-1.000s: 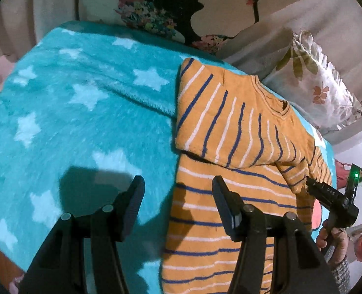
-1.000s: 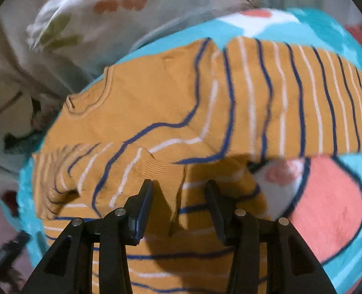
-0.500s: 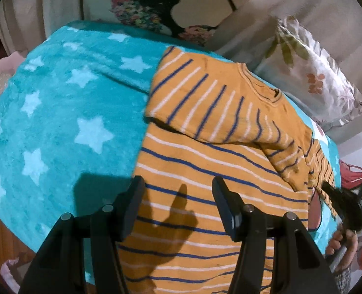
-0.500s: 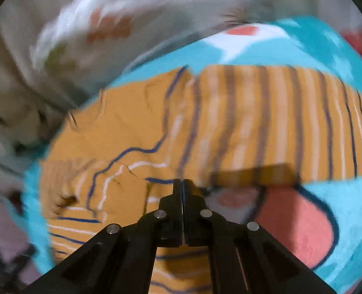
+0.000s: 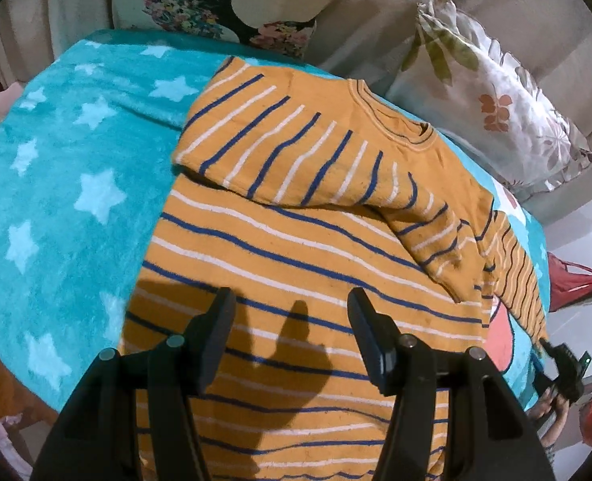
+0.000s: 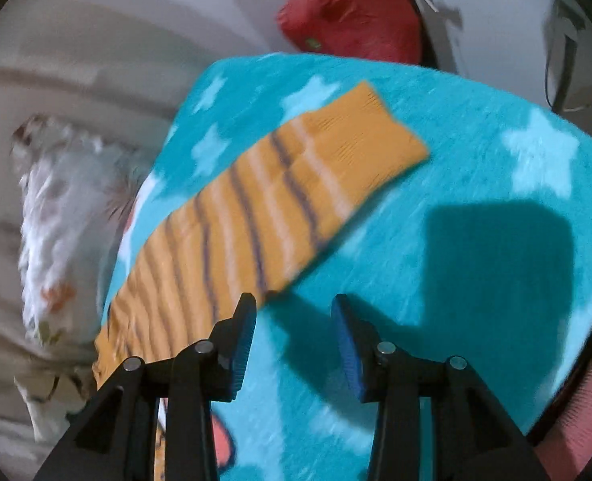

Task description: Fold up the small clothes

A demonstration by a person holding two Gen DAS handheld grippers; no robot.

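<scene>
- Now the orange striped sweater lies flat on a teal star blanket, one sleeve folded across its chest.
- Left gripper hovers over the sweater's lower part, fingers apart, holding nothing.
- Right gripper has just been opening; nothing sits between its fingers, and the other sleeve stretches out on the blanket just beyond its fingertips.
- Floral pillow rests beside the blanket.
</scene>
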